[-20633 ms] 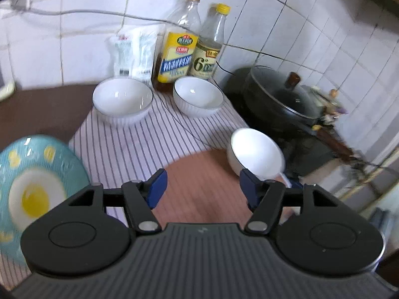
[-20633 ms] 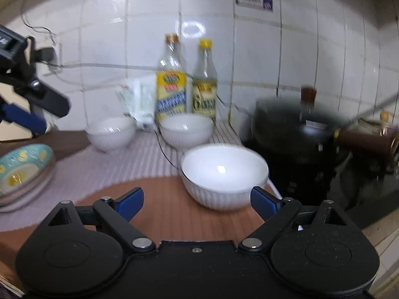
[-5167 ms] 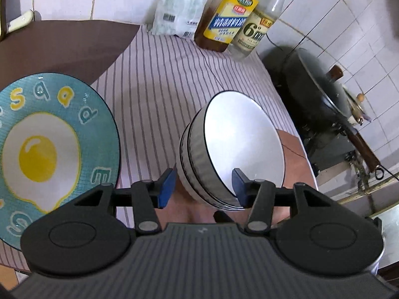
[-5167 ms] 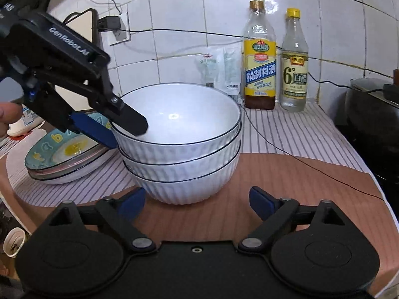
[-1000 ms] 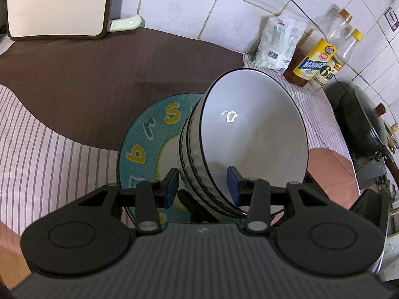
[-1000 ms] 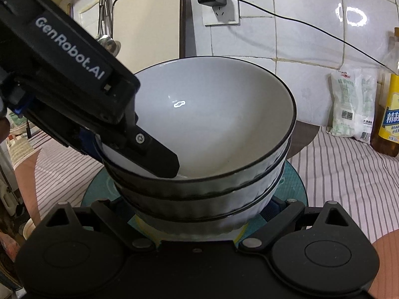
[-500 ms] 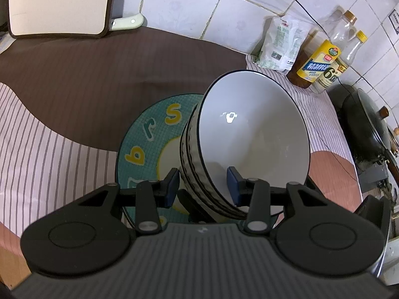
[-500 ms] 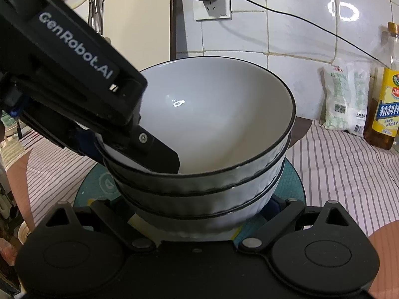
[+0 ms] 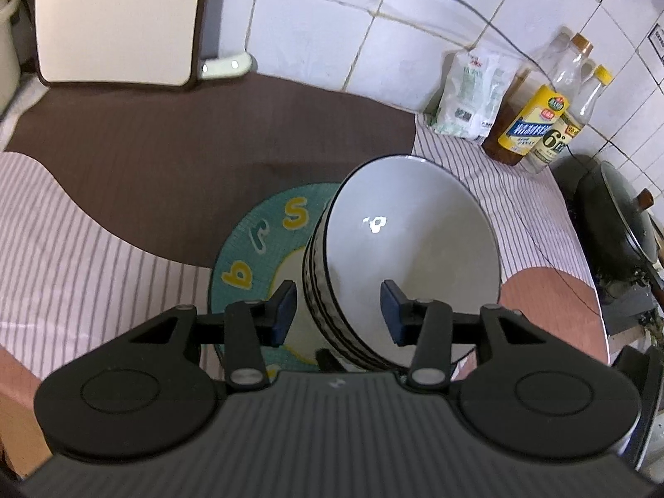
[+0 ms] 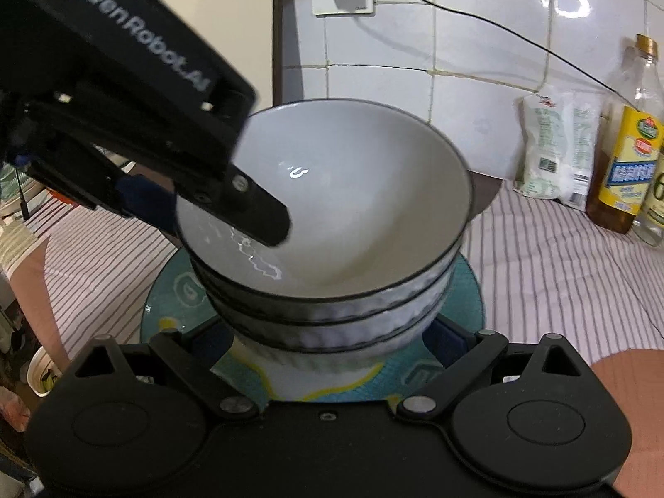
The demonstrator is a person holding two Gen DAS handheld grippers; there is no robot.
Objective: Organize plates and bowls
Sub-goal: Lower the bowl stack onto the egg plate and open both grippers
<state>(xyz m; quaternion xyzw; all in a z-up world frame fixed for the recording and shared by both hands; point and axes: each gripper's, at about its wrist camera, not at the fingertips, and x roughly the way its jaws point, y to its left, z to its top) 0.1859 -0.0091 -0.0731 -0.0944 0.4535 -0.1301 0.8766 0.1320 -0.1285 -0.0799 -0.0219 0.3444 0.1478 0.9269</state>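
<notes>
A stack of three white ribbed bowls [image 9: 415,257] with dark rims stands on the teal egg-print plate [image 9: 257,245]. My left gripper [image 9: 338,317] straddles the stack's near rim, one finger outside and one inside the top bowl; its jaws stand apart from the rim. In the right wrist view the bowl stack [image 10: 344,249] sits on the plate [image 10: 465,290]. My right gripper [image 10: 328,342] has its fingers wide on either side of the lowest bowl, low by the plate; the fingertips are mostly hidden.
Two oil and vinegar bottles [image 9: 535,124] and a white packet [image 9: 469,95] stand against the tiled wall. A black wok [image 9: 614,224] sits at the far right. A cutting board [image 9: 116,20] leans on the wall at left. Striped and brown mats cover the counter.
My left gripper's jaws have opened off the bowl rim. The bowl stack now rests on the teal plate. The right gripper stays low around the stack's base.
</notes>
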